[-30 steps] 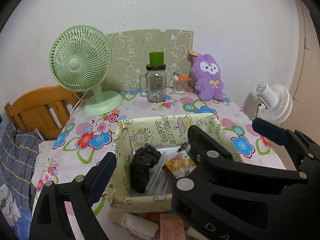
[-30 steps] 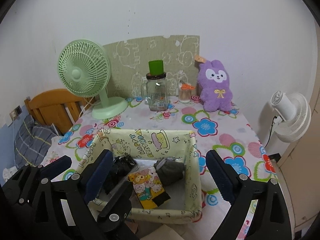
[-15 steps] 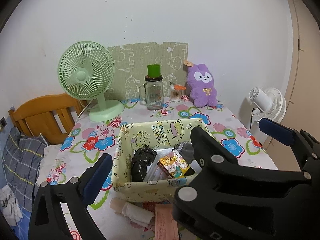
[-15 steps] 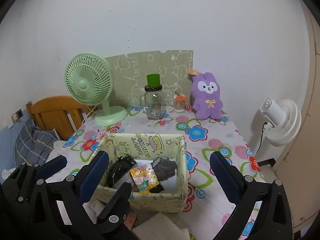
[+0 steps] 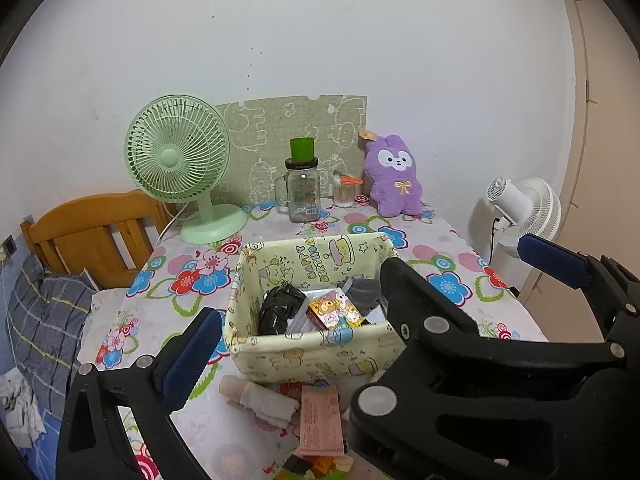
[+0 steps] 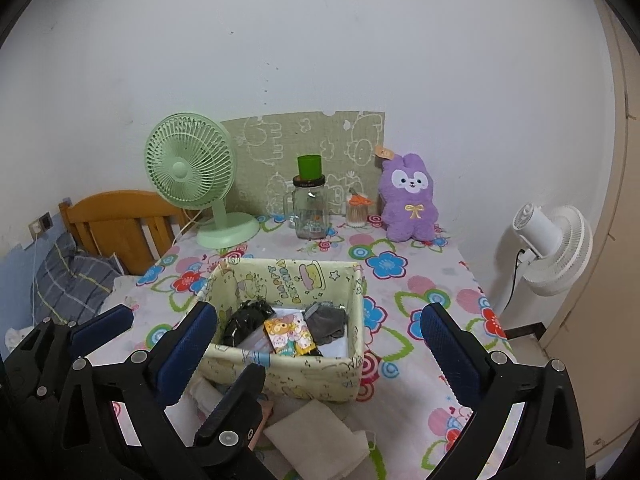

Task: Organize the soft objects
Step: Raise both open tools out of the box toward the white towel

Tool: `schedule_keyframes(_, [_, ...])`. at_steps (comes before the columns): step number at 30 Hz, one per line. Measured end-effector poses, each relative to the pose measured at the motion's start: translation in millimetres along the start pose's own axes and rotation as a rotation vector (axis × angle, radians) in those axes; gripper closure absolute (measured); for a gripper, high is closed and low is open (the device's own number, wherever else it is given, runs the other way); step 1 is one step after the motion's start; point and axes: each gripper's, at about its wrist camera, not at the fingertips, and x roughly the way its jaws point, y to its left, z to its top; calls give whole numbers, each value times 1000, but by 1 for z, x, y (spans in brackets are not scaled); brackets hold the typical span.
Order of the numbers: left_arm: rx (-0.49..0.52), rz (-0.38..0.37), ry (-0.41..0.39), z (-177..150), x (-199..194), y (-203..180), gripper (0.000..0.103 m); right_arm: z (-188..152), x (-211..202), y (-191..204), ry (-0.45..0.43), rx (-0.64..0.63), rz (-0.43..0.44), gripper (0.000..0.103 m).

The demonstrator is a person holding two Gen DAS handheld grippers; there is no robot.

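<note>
Cream fabric basket (image 6: 280, 376), already holding soft items, is seen on the flowered worktop (image 6: 404, 280) ahead of both empty, wide-open tools, the right tool (image 6: 316, 344) squarer to it than the left tool (image 5: 372, 300).

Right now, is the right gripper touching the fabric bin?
Apart. In the right wrist view the right gripper stands open and empty, both pads hanging clear, nearer the camera than the fabric bin.
</note>
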Motion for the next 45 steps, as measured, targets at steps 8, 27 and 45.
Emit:
schedule_keyframes(8, [6,2,-19,-11,-14,-4,0,-12,-17,1,-11,-16,6,0])
schedule_keyframes(27, [-32,2,-46,-52,-26,-16,0,-51,-33,-3,-7,-36,25,0])
schedule_keyframes(45, [-35,-16,76,-96,10,-18,0,-99,-3,-8,97,-26,42,0])
